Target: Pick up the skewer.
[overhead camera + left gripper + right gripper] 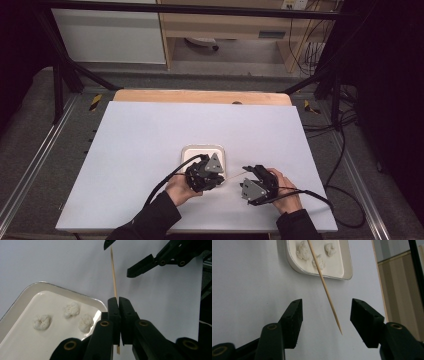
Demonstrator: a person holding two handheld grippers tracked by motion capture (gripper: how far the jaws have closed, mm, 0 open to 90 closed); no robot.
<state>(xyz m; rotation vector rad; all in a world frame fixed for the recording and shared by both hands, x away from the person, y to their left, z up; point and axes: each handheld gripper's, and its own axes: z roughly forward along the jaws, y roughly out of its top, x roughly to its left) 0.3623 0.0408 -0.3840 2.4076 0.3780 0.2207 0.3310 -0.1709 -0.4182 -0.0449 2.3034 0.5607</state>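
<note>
A person sits at a table covered with a white sheet (pixel 150 150), a two-jaw gripper in each hand.

The left gripper (pixel 117 305) has its jaws pressed together on a thin wooden skewer (pixel 113 272). In the left gripper view the stick runs straight out ahead of the clamped jaws, and a short end shows below them. In the high view this gripper (pixel 212 181) hovers at the near edge of a small white tray (pixel 186 151), with the skewer (pixel 235 174) reaching across toward the other hand.

The right gripper (pixel 325 323) has its jaws apart at a middling width, not touching anything. In the right gripper view the skewer's (pixel 324 287) pointed tip hangs in the gap between the two jaws, closer to the right-hand one, clear of both pads. In the left gripper view the same gripper (pixel 120 257) shows ahead, its two black jaws standing on either side of the skewer's far end. In the high view it (pixel 245 172) sits just beside the left gripper, the two hands close together.

The tray (pixel 15 312) lies just to the left of the left gripper's jaws — a rounded white dish holding three white, crumpled lumps (pixel 41 322), possibly dough or marshmallow; I cannot tell which. From the right gripper the tray (pixel 294 267) lies ahead, beyond the skewer, and the lumps (pixel 303 250) sit near its closer rim.
</note>
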